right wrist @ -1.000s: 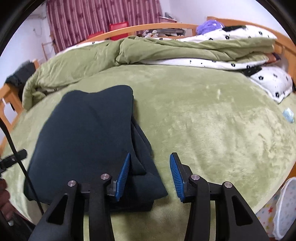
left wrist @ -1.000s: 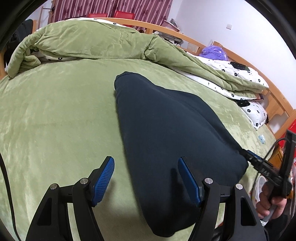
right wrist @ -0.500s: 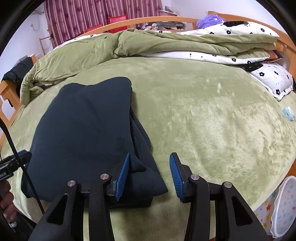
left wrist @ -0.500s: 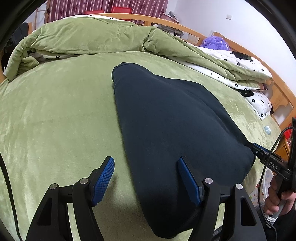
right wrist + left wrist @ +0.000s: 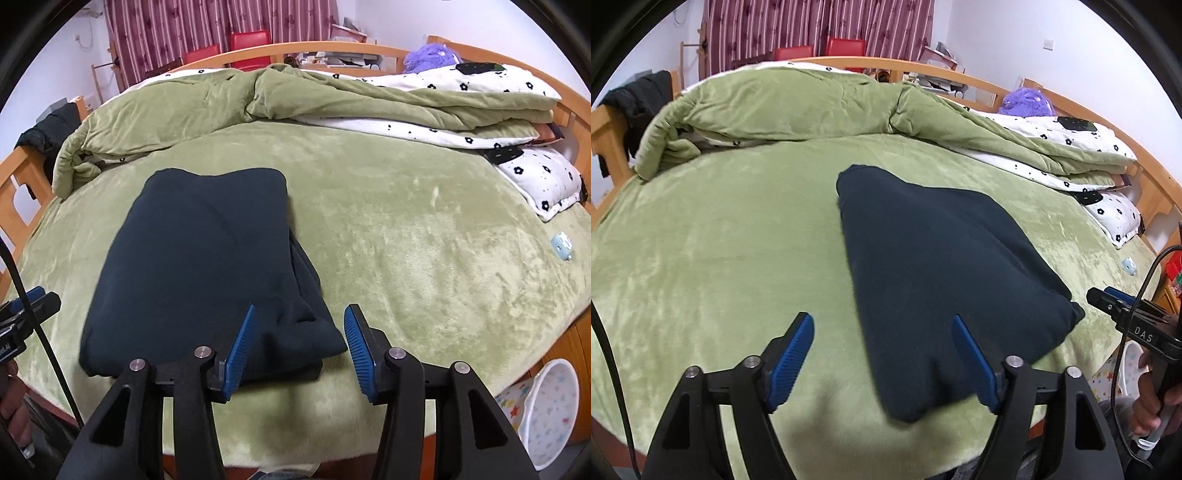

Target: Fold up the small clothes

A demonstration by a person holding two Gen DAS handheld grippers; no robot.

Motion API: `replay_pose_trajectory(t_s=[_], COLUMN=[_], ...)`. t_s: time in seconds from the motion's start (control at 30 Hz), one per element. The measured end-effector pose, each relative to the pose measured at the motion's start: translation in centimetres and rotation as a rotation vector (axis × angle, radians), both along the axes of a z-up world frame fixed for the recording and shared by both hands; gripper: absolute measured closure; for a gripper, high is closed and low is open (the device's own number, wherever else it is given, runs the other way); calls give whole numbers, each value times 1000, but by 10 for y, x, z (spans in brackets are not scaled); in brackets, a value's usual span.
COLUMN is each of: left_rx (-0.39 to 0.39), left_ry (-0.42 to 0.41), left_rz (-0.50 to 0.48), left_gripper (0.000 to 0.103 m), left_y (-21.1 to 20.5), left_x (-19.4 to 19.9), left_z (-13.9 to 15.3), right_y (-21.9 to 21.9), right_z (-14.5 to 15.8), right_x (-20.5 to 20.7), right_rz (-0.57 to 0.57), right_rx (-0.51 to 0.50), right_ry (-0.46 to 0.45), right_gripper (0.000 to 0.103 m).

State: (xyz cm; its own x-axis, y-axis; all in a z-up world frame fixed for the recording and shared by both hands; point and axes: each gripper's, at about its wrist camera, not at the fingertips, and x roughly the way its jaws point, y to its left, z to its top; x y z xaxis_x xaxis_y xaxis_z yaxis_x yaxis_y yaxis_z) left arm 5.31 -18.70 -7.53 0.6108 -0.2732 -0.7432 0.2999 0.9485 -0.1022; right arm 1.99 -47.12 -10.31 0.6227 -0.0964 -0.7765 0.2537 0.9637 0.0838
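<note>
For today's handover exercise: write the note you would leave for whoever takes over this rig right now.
Left gripper: open, holds nothing, jaws have just been opening.
Right gripper: open, empty, jaws also just opening; the garment's near corner shows between its fingers, not pinched.
Dark garment: folded into a compact stack, lying flat on the green bedspread near its front edge.
Done: this piece looks folded.
Left: tidy loose right-side layers if wanted.

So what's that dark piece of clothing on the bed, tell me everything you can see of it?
The dark garment is navy, almost black, of soft, fleecy-looking cloth. It lies folded into a thick, roughly rectangular bundle with rounded far corners, flat on the green bed cover. Looser layers bunch out along its right edge and near corner. Neither claw presses on it: the left claw and right claw both stand open at its near edge.
</note>
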Motion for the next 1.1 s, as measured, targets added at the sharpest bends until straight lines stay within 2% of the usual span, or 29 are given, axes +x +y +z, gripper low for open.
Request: replay_pose_trajectory(t_s=[0.07,0.2,0.27,0.33,0.5,0.77,1.1], left_rx=[-3,16,14,11,19,18,10], left_ry=[-16,-58,-67,-82,-125,-142,-142], left_rz=[0,0,-3,2,9,27,34], left_gripper=[17,13,12,12,11,11,11], left_y=[2,3,4,6,13,22,29], left_x=[-10,-34,-44,-55,-84,-108,-120], left_z=[10,32,41,51,71,82,87], right_y=[2,5,8,12,26,38,45], right_z=[8,25,34,42,66,77,84], right_x=[-9,-31,-42,-53,-85,-114,-124], right_rz=[-1,-21,-26,-26,-21,-12,-2], right_rx=[8,17,12,-2,-58,-80,-103], right_ry=[-4,-24,-31,-50,-118,-138,-154], right_gripper=[54,51,39,21,8,7,7])
